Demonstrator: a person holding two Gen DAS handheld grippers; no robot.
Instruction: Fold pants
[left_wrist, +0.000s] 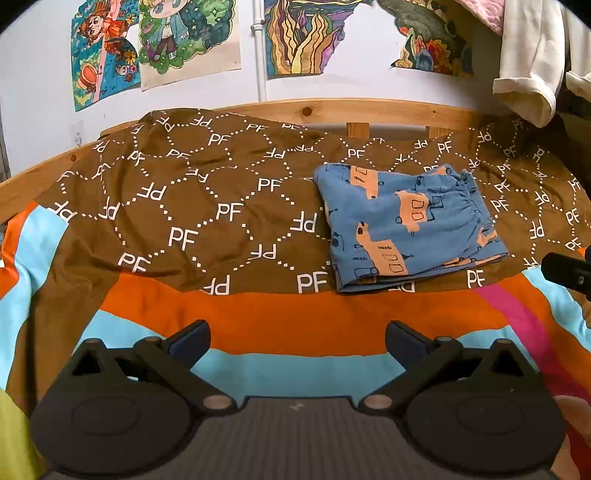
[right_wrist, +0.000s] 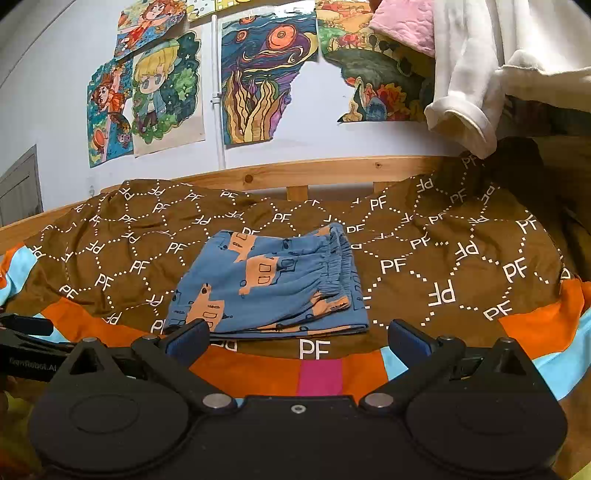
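Since the blue pants (right_wrist: 269, 284) lie already as a compact folded packet on the brown bedspread (right_wrist: 461, 266), near its orange border, you may judge the folding nearly finished. The cloth looks light and soft, so hold the stacked front edge. Your left gripper (left_wrist: 297, 341) and right gripper (right_wrist: 297, 341) stand apart, empty.

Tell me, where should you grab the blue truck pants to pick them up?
Probably the near folded edge of the blue pants, coming from the front. There the layers stack in a flat lip facing the open right gripper, so both fingers can pinch them all. The gathered waistband on the right is bunchier.
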